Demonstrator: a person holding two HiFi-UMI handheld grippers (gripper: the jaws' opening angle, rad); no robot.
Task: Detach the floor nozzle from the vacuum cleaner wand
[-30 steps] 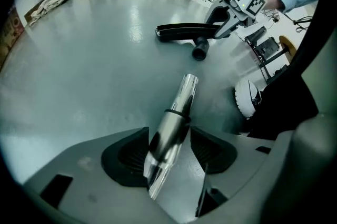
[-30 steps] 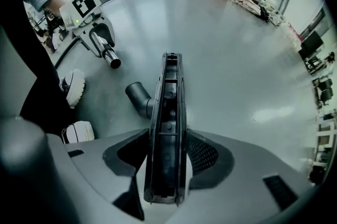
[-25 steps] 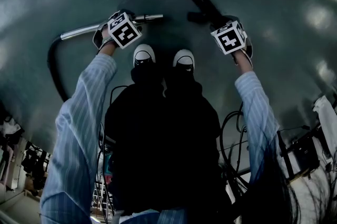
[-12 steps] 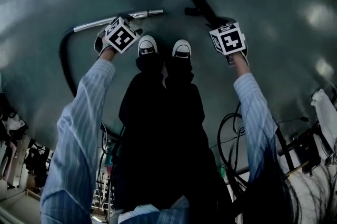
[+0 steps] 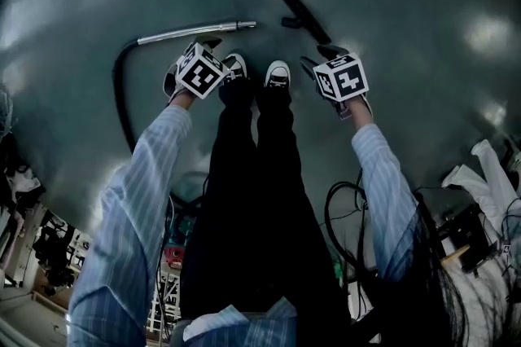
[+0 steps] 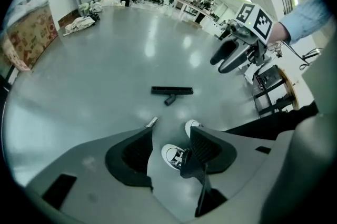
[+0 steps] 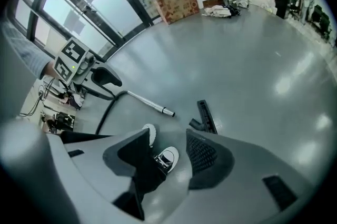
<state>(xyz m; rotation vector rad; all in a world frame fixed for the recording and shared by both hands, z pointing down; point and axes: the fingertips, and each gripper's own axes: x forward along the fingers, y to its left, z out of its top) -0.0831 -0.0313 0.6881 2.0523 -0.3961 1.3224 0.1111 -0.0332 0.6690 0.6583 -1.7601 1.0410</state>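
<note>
Head view: floor nozzle (image 5: 303, 14) lies apart from the wand (image 5: 195, 31); left gripper (image 6: 171, 133) and right gripper (image 7: 168, 136) jaws gape empty, so looks done, just steer clear.

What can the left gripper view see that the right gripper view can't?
Only the left gripper view shows the right tool, held up over the floor. Only the right gripper view shows the left tool, the big windows and the black hose. Both show the floor nozzle lying on the floor apart from the wand, and the white shoes. In both, the tool's own jaws are apart and grip nothing.
</note>
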